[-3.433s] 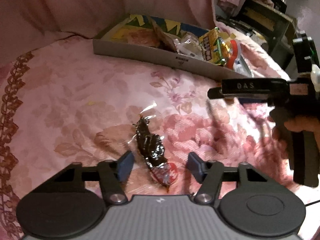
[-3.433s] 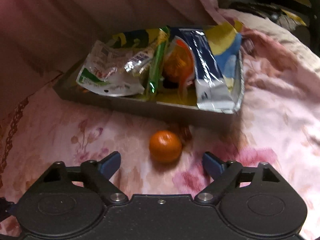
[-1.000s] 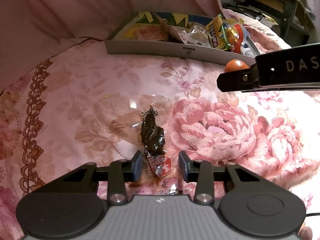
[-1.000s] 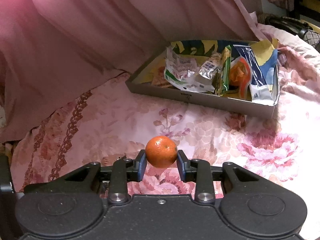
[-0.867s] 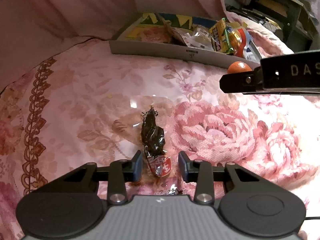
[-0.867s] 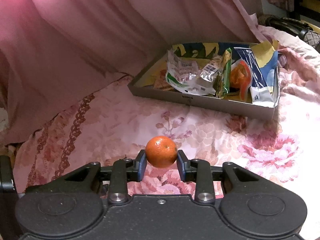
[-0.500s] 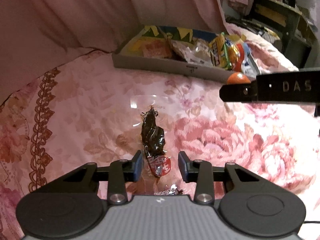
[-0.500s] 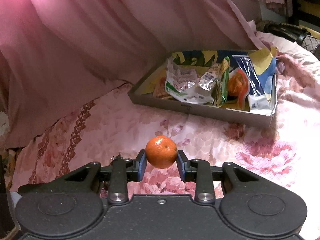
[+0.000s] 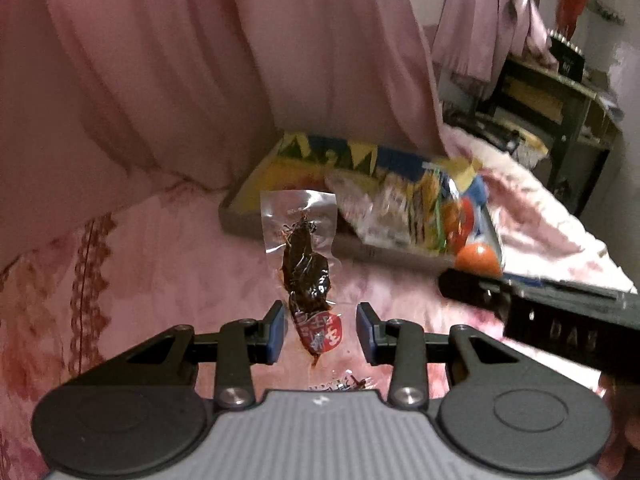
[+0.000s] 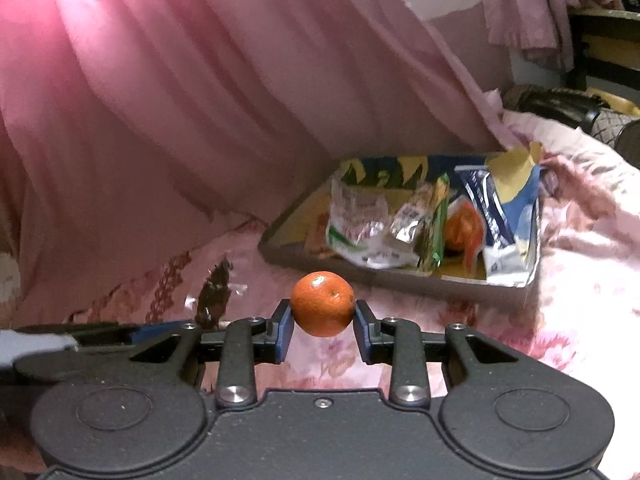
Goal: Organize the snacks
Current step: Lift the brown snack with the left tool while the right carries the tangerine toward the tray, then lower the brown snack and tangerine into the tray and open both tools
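Carrying one snack apiece, both hands are partway to the box [image 10: 400,280], so the job looks well along but unfinished. The box already holds several crinkly foil and plastic packets [image 10: 360,232] leaning against each other, plus something orange near its right end. Two items remain outside it, and both are lifted clear of the bed [image 9: 160,248].

The left hand-held gripper [image 9: 320,330] is narrowed on the lower, red-labelled end of a pouch [image 9: 306,264]: clear, glossy vacuum film with a flat sealed top, and a dark, wrinkled, irregular lump inside. It stands up limply from the pads.

The right hand-held gripper [image 10: 322,326] pinches a mandarin [image 10: 322,303] at its sides; round, dimpled peel, firm-looking.

The bed cover is soft pink floral fabric, with a pink curtain [image 10: 180,100] in folds behind. The box is shallow card with grey walls and a printed yellow-blue lining.
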`<state>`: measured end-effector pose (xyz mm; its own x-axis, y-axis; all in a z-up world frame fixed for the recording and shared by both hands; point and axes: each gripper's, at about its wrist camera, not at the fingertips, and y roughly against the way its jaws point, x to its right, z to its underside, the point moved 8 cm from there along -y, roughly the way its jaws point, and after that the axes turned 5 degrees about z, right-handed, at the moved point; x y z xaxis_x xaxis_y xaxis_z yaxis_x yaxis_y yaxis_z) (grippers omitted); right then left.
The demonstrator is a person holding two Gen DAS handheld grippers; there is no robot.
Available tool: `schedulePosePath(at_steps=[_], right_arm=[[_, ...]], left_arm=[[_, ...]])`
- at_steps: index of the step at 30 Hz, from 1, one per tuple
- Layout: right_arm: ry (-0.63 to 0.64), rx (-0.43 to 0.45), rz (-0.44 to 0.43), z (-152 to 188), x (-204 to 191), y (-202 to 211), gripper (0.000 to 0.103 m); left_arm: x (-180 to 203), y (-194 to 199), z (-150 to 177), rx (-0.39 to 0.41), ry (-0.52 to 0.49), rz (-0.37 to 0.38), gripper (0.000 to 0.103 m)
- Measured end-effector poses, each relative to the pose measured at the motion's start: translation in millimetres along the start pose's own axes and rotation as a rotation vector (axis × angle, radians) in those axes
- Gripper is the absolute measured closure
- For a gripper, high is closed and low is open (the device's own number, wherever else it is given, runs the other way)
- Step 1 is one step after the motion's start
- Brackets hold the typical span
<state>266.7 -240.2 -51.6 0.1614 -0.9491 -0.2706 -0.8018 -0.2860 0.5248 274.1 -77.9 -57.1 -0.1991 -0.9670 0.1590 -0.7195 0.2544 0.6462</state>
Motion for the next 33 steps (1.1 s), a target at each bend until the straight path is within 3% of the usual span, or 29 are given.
schedulePosePath(at_steps=[18, 33], right_arm=[[-0.035, 0.191, 0.141, -43.3, 53.1, 0.4, 0.069], [0.027, 0.266, 0.301, -89.2, 89.3, -79.3, 0.069]], left_arm=[[10.3, -38.2, -67.4, 0.074, -0.012, 0.069, 0.063], [22.1, -131.3, -146.9, 0.096, -0.036, 0.108, 0.062]])
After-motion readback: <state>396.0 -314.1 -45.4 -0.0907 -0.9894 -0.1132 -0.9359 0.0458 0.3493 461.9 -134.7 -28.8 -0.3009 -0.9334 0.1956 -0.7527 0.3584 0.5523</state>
